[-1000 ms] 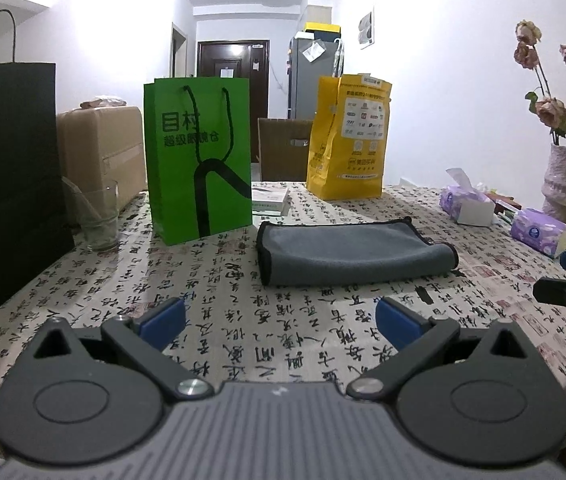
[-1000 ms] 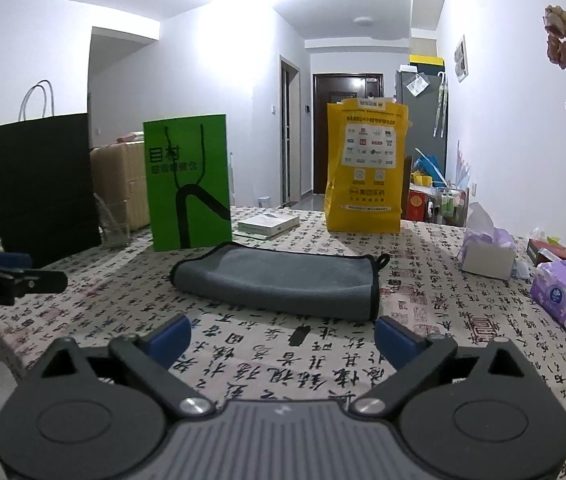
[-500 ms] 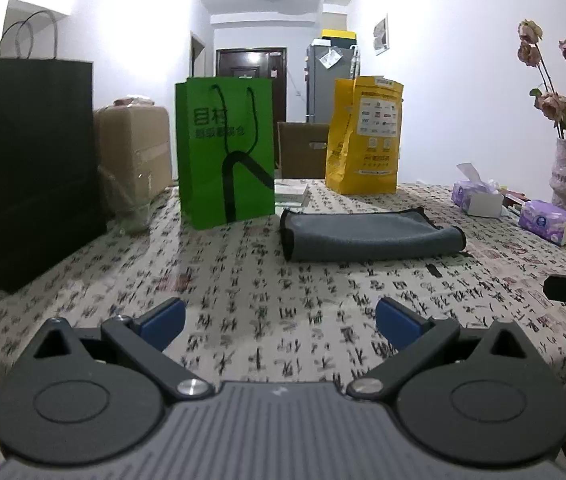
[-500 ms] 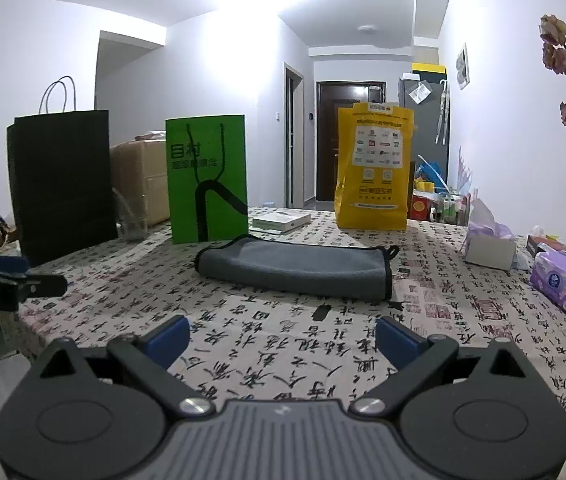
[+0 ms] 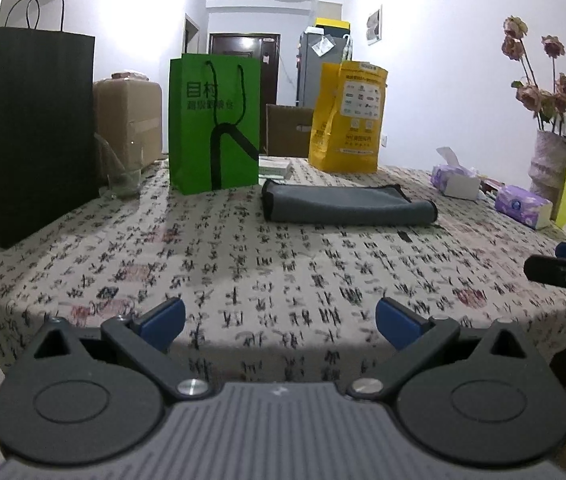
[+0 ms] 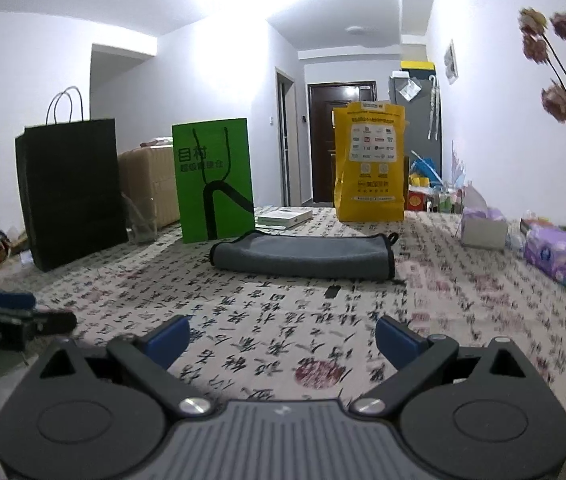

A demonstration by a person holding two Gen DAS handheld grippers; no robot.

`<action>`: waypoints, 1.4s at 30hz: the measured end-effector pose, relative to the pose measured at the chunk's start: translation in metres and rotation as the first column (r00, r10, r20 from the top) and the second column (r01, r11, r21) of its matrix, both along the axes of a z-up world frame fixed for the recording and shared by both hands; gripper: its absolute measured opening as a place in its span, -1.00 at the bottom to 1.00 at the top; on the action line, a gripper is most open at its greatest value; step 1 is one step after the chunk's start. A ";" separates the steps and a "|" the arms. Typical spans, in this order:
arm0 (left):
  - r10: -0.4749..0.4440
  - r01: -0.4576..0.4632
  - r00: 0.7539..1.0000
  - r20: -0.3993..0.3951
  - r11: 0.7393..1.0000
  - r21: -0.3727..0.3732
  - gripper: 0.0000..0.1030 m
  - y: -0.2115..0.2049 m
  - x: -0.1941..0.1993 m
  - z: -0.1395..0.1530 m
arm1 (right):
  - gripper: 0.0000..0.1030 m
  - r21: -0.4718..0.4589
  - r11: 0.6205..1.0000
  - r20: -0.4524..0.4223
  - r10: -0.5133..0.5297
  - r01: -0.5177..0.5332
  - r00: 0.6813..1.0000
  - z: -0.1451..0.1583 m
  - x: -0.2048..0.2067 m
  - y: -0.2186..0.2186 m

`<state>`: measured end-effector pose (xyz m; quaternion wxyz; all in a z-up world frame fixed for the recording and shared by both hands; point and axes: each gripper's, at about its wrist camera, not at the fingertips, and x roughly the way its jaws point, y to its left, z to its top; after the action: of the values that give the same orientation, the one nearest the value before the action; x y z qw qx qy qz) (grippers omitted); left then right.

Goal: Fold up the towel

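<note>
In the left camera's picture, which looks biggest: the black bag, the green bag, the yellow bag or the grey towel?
As they look in that view:
1. black bag, though it stands nearest the camera
2. green bag
3. grey towel and yellow bag, too alike to rank; the bag stands farther back

The left gripper (image 5: 279,322) is seen at six o'clock, its blue-tipped fingers (image 5: 163,316) spread wide with nothing between them, above the near edge of the table (image 5: 243,264). A grey towel (image 5: 347,204), folded flat, is laid well ahead at twelve o'clock. A green bag (image 5: 215,124) is stood at eleven o'clock, a black bag (image 5: 27,132) at ten, a yellow bag (image 5: 345,116) at one. The right gripper (image 5: 563,268) is caught at three o'clock.
</note>
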<state>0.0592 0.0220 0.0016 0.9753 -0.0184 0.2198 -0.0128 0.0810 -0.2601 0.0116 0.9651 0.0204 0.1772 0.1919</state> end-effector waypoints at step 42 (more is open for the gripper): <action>-0.016 0.015 0.999 0.037 1.000 0.025 1.00 -0.003 -0.063 -0.004 | 0.93 0.034 0.999 -0.056 0.023 -0.021 0.998 -0.016 -0.075 -0.001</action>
<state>-0.0036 0.0192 -0.0026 0.9793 -0.0045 0.2017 -0.0181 0.0062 -0.2608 -0.0043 0.9570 0.0402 0.2012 0.2049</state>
